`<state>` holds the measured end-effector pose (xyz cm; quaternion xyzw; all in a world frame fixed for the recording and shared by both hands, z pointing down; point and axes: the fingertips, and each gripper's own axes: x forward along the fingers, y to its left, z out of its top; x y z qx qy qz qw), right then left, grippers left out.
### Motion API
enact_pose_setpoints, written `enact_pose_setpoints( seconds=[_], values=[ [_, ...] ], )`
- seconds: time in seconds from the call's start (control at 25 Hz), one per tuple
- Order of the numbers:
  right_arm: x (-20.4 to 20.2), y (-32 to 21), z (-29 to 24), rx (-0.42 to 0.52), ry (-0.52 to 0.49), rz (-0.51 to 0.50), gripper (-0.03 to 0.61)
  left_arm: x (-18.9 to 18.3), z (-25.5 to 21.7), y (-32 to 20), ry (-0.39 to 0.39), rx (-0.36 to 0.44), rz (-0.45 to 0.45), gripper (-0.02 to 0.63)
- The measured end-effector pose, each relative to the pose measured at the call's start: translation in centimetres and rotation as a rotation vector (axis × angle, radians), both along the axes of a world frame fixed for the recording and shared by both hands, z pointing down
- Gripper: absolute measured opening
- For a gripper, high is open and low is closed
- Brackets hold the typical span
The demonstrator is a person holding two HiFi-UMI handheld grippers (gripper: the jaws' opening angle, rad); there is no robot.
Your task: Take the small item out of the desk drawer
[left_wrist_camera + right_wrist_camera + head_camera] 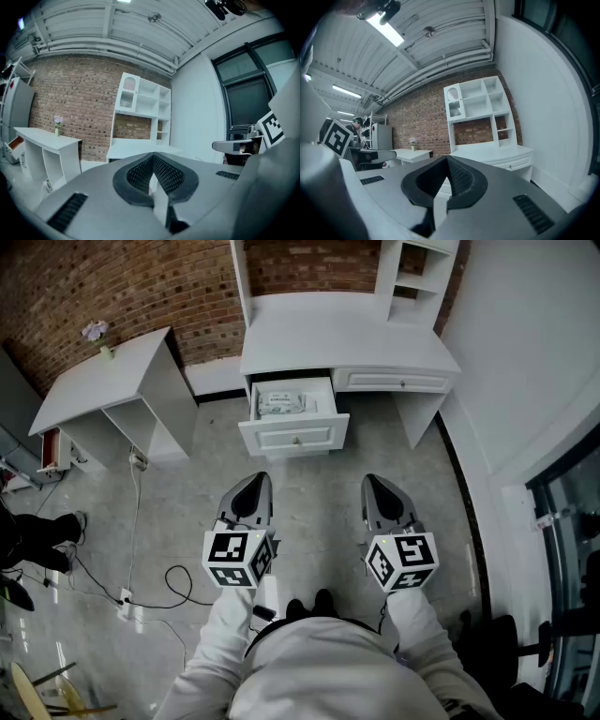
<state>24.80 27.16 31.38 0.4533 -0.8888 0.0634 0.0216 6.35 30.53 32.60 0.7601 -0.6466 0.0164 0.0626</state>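
Only the head view shows the drawer (294, 437) pulled out of the white bench (337, 338), with one small packet (281, 404) lying inside it. Beside it a second drawer (394, 382) is closed. Two tongs hang side by side over the floor, well short of the bench: the left tongs (251, 482) and the right tongs (377, 484). Their own views hide the open drawer behind the tongs' bodies but show the shelves (143, 101) above the bench, and both pairs of tips pressed together on nothing. One side bench (103, 381) stands at the left.
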Motion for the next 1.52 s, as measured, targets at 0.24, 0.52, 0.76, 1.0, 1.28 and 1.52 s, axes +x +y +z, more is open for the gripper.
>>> enact_pose_setpoints(
  seconds=[0.24,0.52,0.76,1.0,1.28,1.52],
  values=[
    [0.2,-0.5,0.9,-0.012,-0.006,-0.010,0.026,0.6,0.9,-0.4,0.010,-0.011,-0.011,0.017],
    [0.2,-2.0,2.0,-0.054,-0.041,-0.034,0.026,0.3,2.1,-1.8,0.042,-0.029,-0.045,0.017],
    [0.5,-3.1,2.1,-0.055,-0.033,-0.039,0.028,0.8,2.5,-2.2,0.031,-0.043,-0.052,0.017],
    [0.6,-4.0,1.8,-0.028,-0.015,-0.045,0.028,1.3,2.6,-2.6,0.037,-0.041,-0.071,0.017],
    [-0.4,-6.0,1.8,-0.037,-0.033,-0.078,0.070,0.7,2.6,-4.7,0.023,-0.046,-0.079,0.017],
    [-2.1,-9.4,2.8,-0.066,-0.031,-0.076,0.115,-0.9,3.0,-8.3,0.011,-0.048,-0.063,0.017]
  ],
)
